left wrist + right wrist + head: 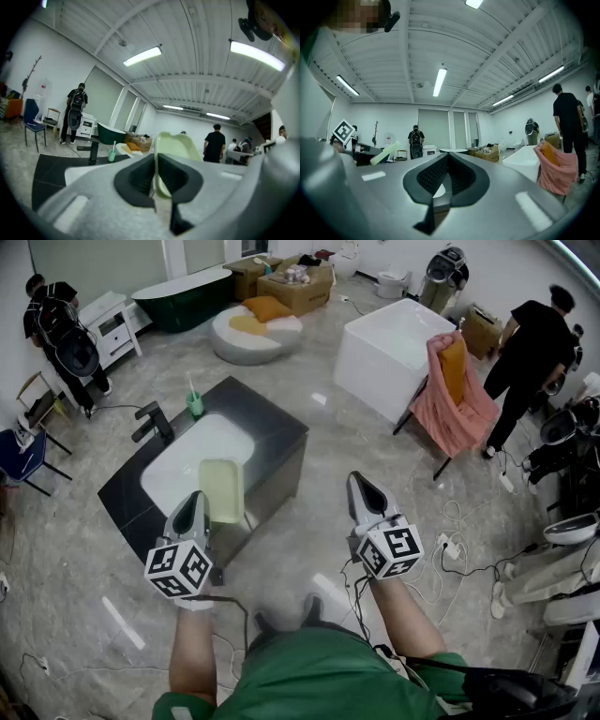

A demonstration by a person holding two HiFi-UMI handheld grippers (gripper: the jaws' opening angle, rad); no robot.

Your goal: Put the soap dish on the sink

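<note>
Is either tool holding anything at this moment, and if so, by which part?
The left tool is shut on the soap dish, pinching its rim at the end nearest the person. The right tool is shut and empty.

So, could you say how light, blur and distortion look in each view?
Head view: even light, sharp, glare streaks on the floor. Left gripper view: bright ceiling tubes, left tongs blurred up close. Right gripper view: heavy fisheye, dark corners.

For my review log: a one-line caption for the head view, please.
Left gripper holds the pale green soap dish over the black-topped sink; right gripper shut, empty.
</note>
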